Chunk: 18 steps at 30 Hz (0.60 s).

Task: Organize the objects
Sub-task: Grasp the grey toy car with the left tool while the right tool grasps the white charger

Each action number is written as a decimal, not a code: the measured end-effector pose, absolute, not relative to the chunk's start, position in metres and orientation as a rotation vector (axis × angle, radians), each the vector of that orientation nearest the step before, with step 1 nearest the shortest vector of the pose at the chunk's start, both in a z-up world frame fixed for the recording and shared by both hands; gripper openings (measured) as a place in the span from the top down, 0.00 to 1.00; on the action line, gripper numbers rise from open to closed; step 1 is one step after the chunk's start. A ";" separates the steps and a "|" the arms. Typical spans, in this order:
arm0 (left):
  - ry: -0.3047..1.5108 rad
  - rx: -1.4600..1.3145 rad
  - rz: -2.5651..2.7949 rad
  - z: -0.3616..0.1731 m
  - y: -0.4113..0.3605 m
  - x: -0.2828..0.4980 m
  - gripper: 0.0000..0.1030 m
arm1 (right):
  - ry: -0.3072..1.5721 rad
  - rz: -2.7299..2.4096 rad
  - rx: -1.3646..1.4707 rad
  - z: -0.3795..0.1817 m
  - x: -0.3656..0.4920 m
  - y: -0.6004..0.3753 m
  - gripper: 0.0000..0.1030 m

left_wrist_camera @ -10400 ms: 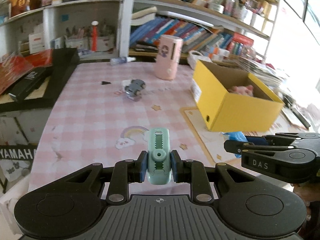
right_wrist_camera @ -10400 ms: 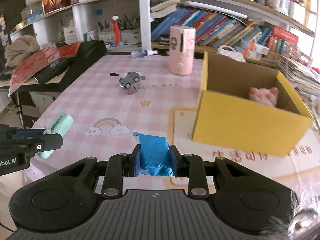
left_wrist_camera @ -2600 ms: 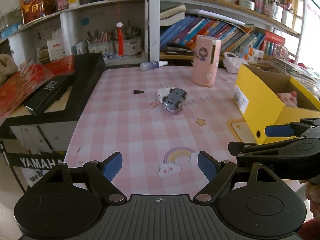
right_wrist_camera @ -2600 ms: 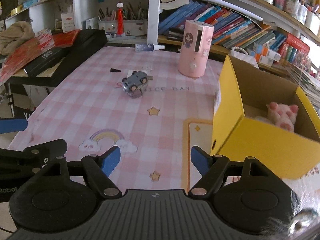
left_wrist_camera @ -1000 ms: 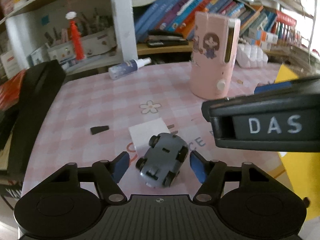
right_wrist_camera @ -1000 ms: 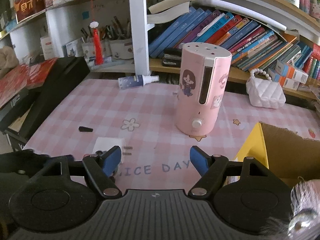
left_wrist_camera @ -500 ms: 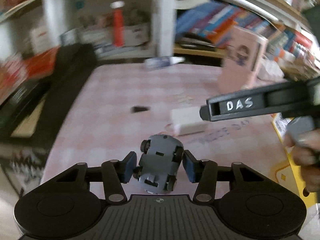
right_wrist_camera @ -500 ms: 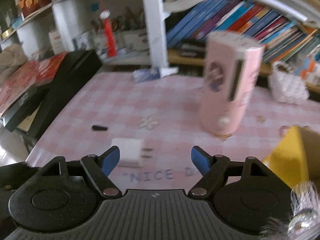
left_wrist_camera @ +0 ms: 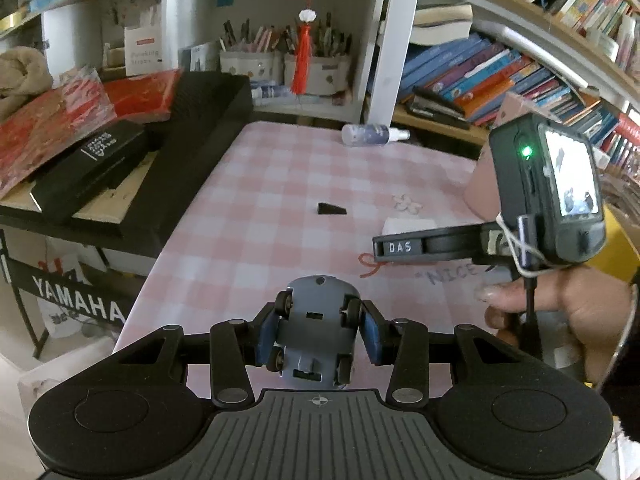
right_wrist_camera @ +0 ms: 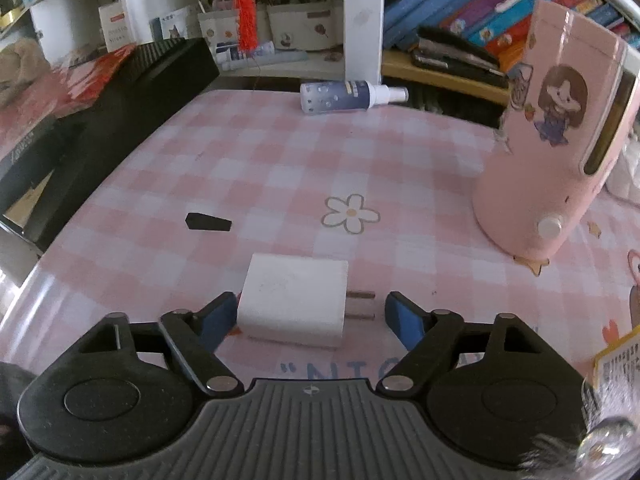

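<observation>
Left wrist: toy car top hidden.

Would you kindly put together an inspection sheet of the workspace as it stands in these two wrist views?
Surface: pink checked tablecloth with printed flower and lettering.
Job's things: grey toy car, wheels up, held off the cloth; white plug adapter lying flat, prongs pointing right.
Clutter: small black wedge; spray bottle on its side; pink cylindrical appliance upright.
Grippers: left gripper shut on the toy car; right gripper open, jaws either side of the adapter, not gripping it.
Cables: a thin white cord tied around the right gripper's camera mount.
Surroundings: bookshelves, pen holders, black keyboard case.
</observation>
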State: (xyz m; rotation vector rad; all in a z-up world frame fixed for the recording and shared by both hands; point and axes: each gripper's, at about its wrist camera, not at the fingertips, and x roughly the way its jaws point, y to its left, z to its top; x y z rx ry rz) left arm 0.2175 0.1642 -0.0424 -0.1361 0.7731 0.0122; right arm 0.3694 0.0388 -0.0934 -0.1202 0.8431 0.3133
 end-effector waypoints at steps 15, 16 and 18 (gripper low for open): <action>0.717 -0.145 -0.053 -0.019 0.158 0.188 0.60 | 0.827 0.337 -0.073 -0.057 0.304 0.005 0.37; 0.715 -0.150 -0.055 -0.018 0.158 0.184 0.60 | 0.820 0.344 -0.076 -0.053 0.295 0.002 0.37; 0.710 -0.163 -0.061 -0.016 0.159 0.177 0.60 | 0.810 0.354 -0.084 -0.046 0.280 -0.004 0.37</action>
